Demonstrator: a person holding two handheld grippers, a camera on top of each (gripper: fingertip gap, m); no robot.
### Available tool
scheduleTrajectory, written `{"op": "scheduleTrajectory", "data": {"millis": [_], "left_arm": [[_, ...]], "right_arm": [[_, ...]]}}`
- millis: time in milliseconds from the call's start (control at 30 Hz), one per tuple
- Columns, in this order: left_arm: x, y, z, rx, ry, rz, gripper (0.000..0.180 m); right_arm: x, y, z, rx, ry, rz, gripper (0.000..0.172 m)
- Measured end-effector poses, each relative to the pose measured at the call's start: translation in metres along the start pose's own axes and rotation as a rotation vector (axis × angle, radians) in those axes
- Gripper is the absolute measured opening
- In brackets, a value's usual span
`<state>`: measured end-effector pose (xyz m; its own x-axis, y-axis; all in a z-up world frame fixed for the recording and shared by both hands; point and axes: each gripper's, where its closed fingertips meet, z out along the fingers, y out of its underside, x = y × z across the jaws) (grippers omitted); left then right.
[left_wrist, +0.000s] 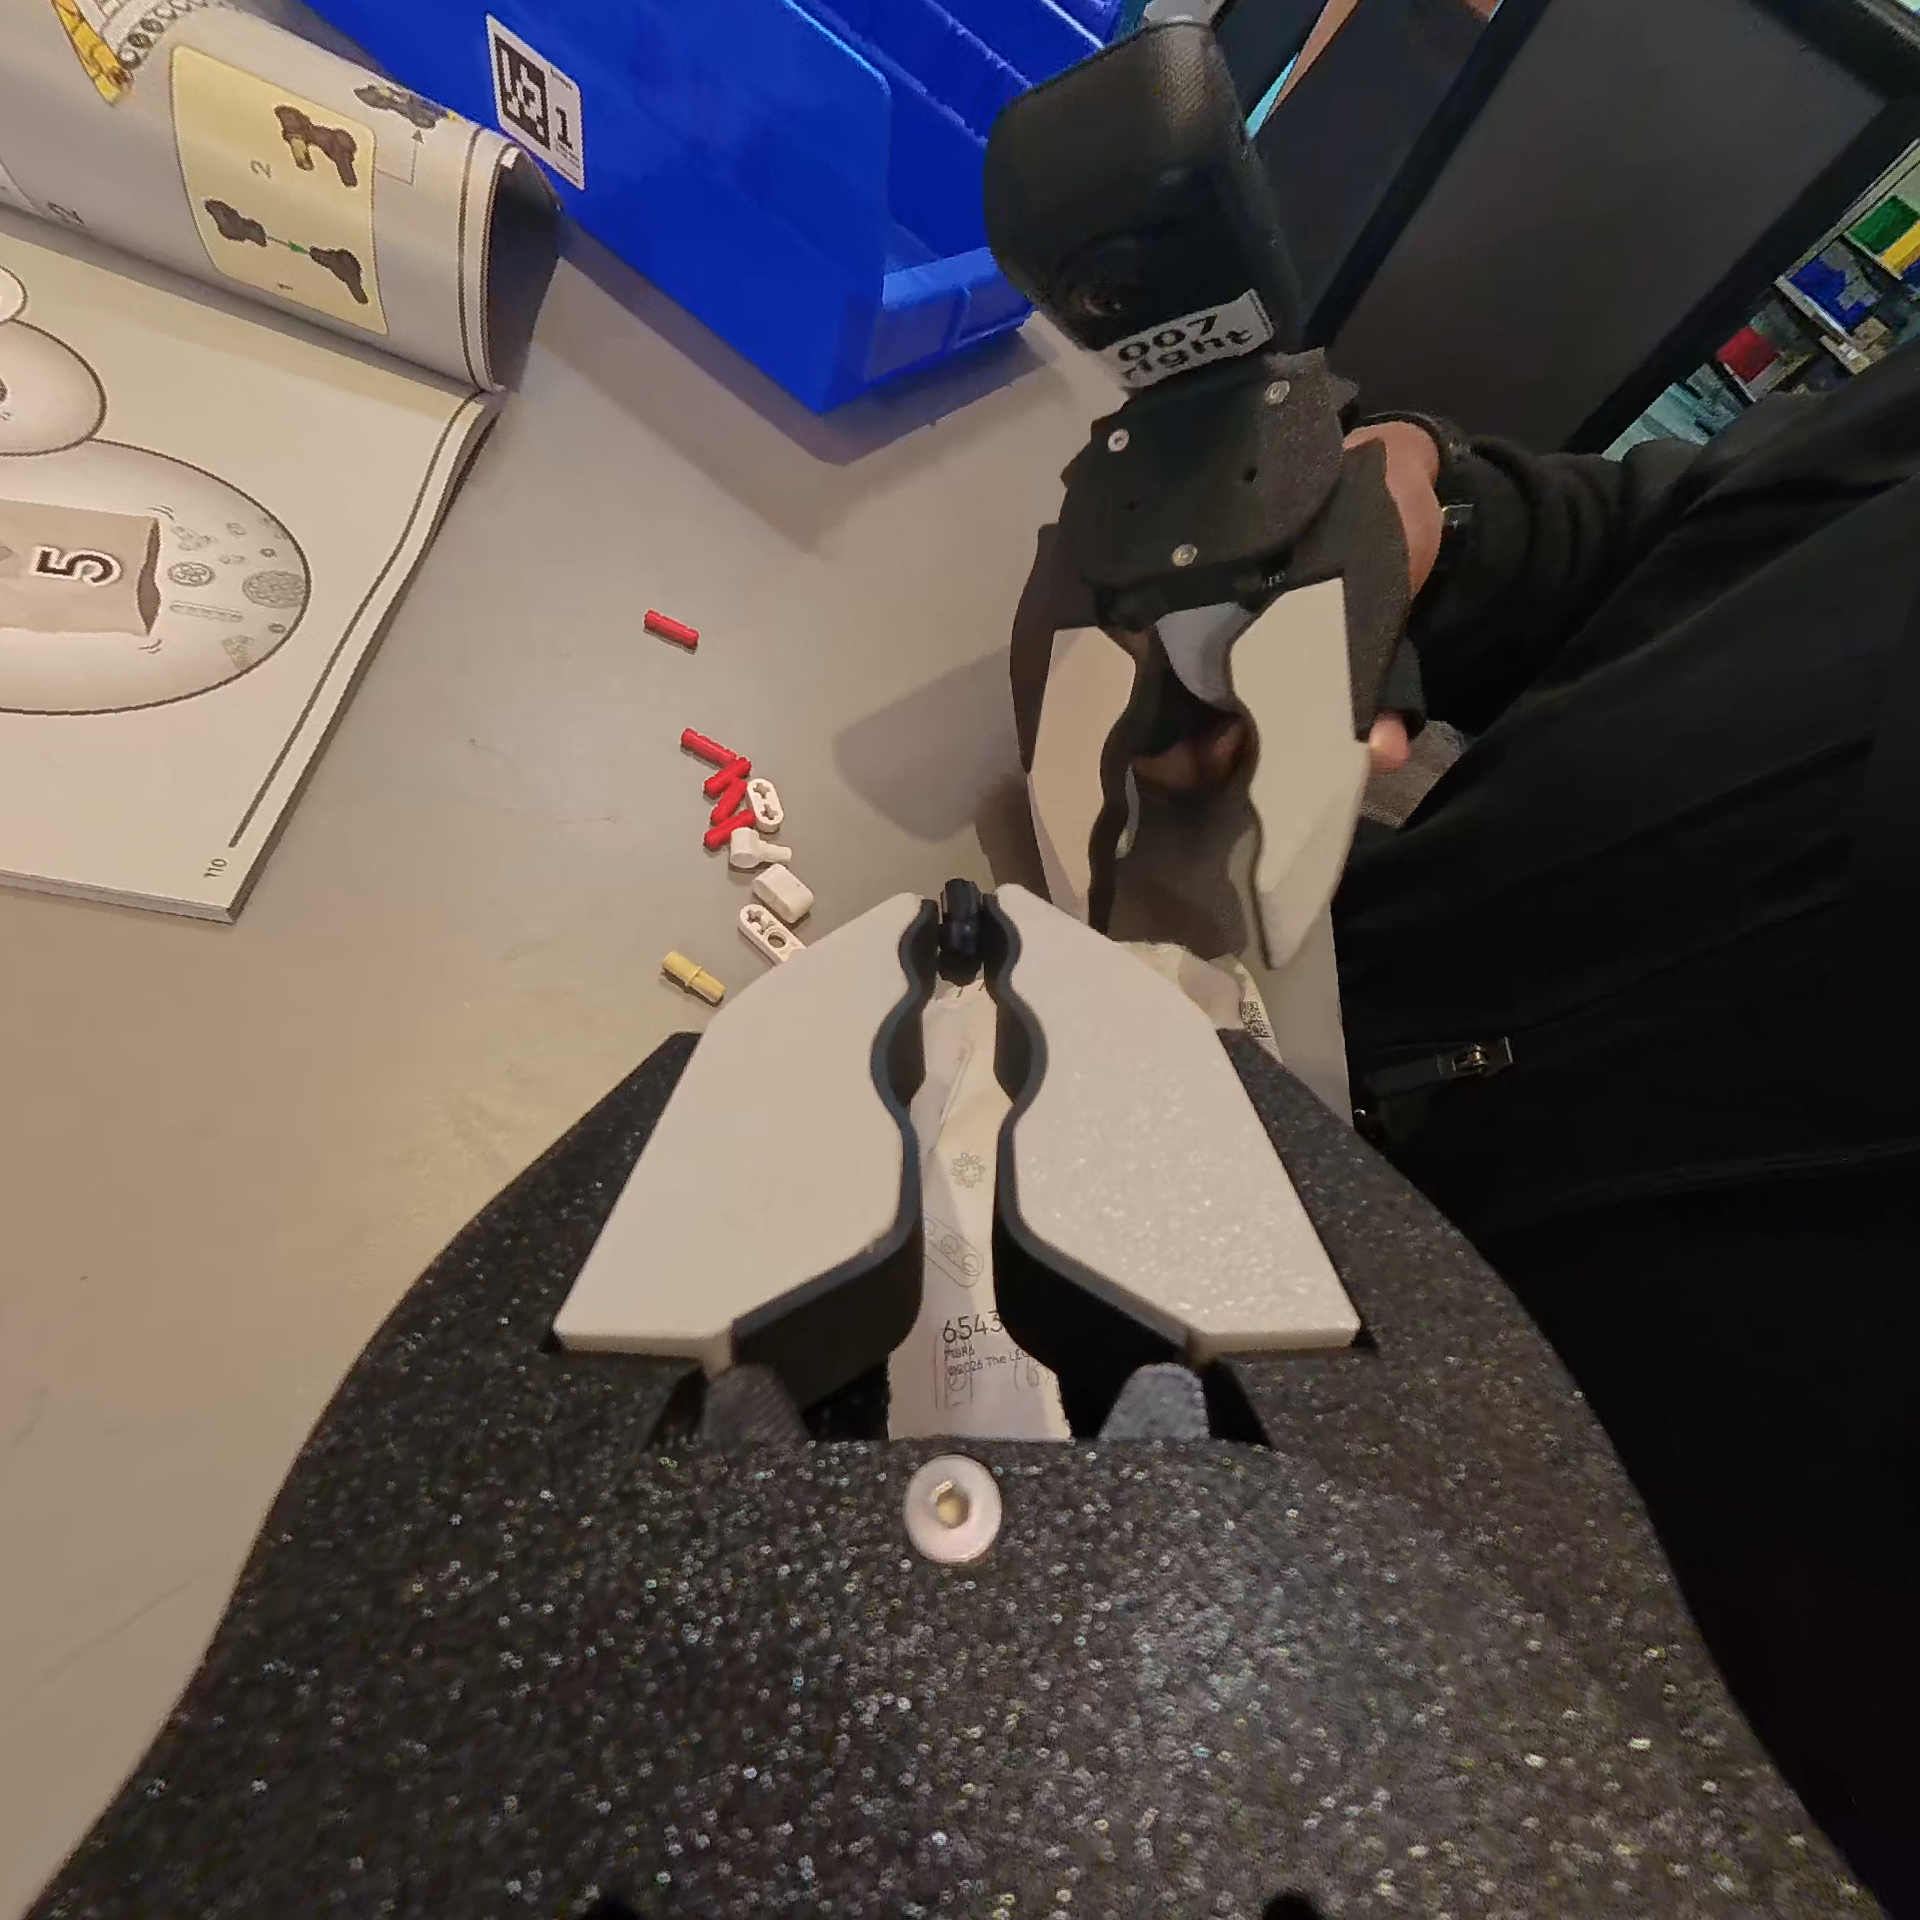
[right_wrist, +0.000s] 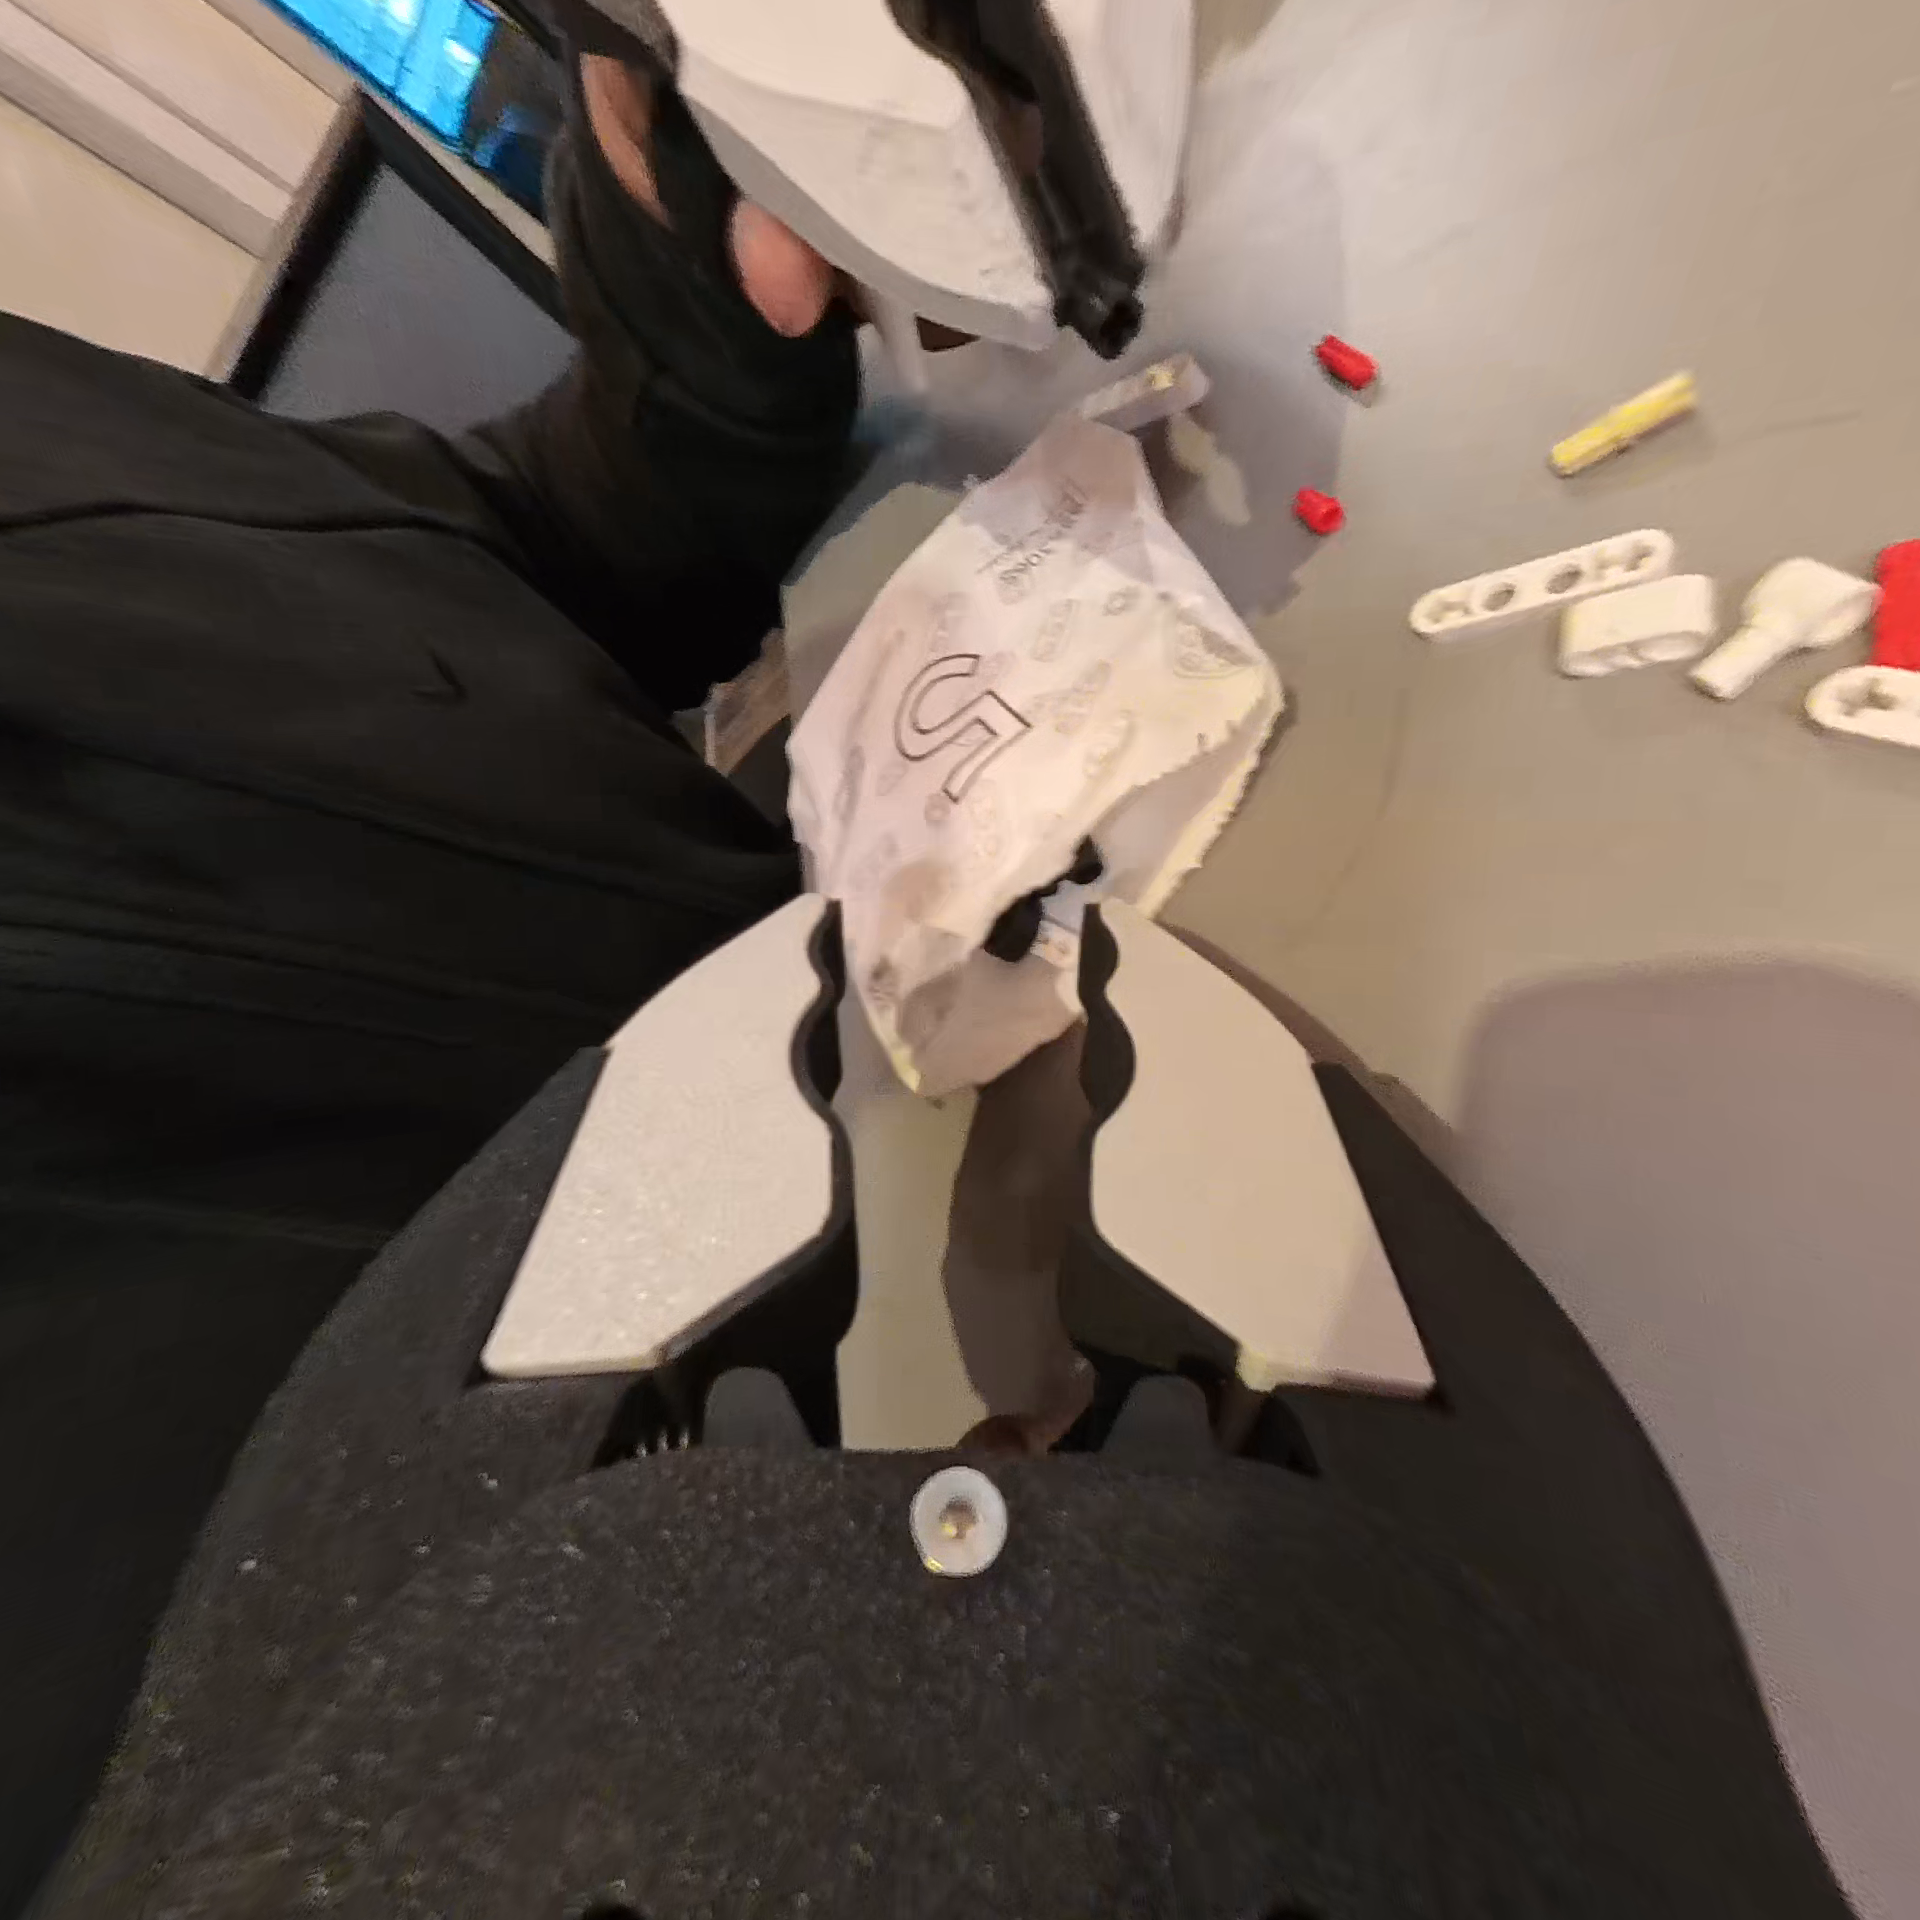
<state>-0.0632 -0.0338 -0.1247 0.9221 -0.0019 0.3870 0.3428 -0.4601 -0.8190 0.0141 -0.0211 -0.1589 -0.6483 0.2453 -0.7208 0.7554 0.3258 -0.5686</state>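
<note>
The left tool (left_wrist: 958, 914) is nearly closed, its tips pinching a small black piece (left_wrist: 956, 923). Beneath its fingers lies a white paper bag (right_wrist: 1023, 707), torn open, near the surface's (left_wrist: 499, 1039) edge next to the person's black jacket (left_wrist: 1662, 935).

The right tool (right_wrist: 956, 935) is open, fingers spread on either side of the bag's lower end; whether they touch it cannot be told. A dark bit (right_wrist: 1023, 925) shows at the bag's torn mouth, between the tips.

Just beside the left tool's tips lies a loose row of parts: red pins (left_wrist: 722, 784), white connectors (left_wrist: 774, 883) and a tan pin (left_wrist: 693, 977). Another red pin (left_wrist: 670, 629) lies apart, farther in. An open booklet (left_wrist: 208, 499) lies toward the surface's far left, with a blue bin (left_wrist: 748, 208) at the far edge.
</note>
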Motion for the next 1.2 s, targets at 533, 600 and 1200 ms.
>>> {"op": "scheduleTrajectory", "data": {"millis": [533,600,1200], "left_arm": [[0.004,0.018,0.007,-0.119,-0.026,0.09,0.009],[0.003,0.021,0.008,-0.132,-0.035,0.095,0.009],[0.006,0.023,0.002,-0.159,-0.075,0.166,0.009]], "right_arm": [[0.017,0.015,0.005,-0.216,0.249,-0.09,0.049],[0.011,0.014,0.012,-0.236,0.204,-0.095,0.05],[-0.008,0.001,0.032,-0.076,0.117,0.019,0.023]]}}
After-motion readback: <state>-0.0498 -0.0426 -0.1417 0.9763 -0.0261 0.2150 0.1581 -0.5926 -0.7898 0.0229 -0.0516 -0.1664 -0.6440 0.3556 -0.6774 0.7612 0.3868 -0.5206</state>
